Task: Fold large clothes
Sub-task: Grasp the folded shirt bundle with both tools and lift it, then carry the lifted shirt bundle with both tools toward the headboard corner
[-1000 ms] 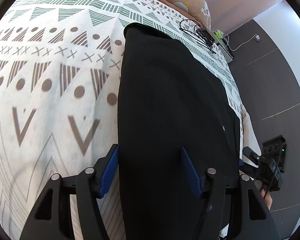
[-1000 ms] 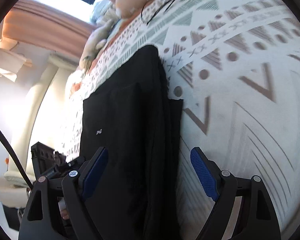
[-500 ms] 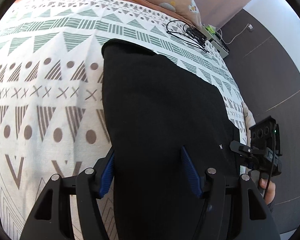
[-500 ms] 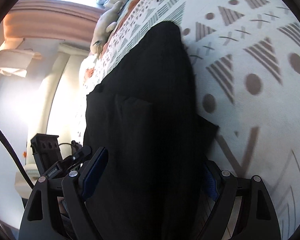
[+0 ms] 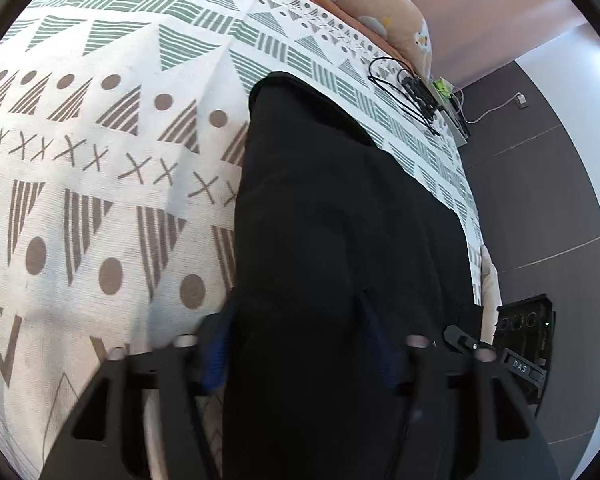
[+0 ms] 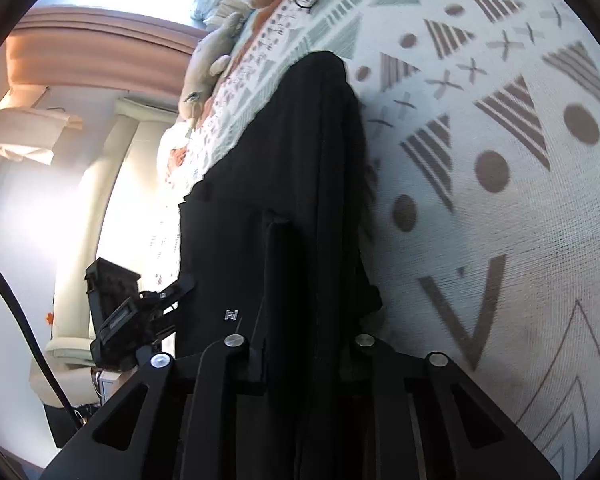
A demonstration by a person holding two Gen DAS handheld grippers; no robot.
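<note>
Left wrist view: garment (image 5: 332,240), black and long, lay lengthwise on the bed (image 5: 100,184) near its right-hand edge, its far end reaching toward the head of the bed and its near end running in between the fingers of the left tool (image 5: 296,340).
Left tool state: the blue pads (image 5: 216,356) sat against both sides of the cloth with fabric bunched between them; I judged it clamped on the garment's near end, likely so that end could be lifted and carried over.
Other things on the bed: a tangle of black cables (image 5: 412,92) lay by the far right corner, well apart from the garment, and a peach pillow (image 5: 380,12) lay along the head edge.
Partner in view: the right tool's body (image 5: 516,360) showed at the bed's right edge, close beside the cloth.

Right wrist view: the same garment (image 6: 300,184) filled the middle, already doubled along its length by the look of the layered edges, with a small white logo (image 6: 231,315) near the tool.
Right tool state: the right tool (image 6: 300,344) had its fingers drawn close with dark cloth packed between them, so it read as gripping the garment.
Grip reasoning: both tools held the same near end at opposite sides, which would keep the edge straight for a fold.
Beside the bed: the left tool's body (image 6: 140,312) sat just off the cloth; a plush toy (image 6: 208,68) lay at the head edge.
</note>
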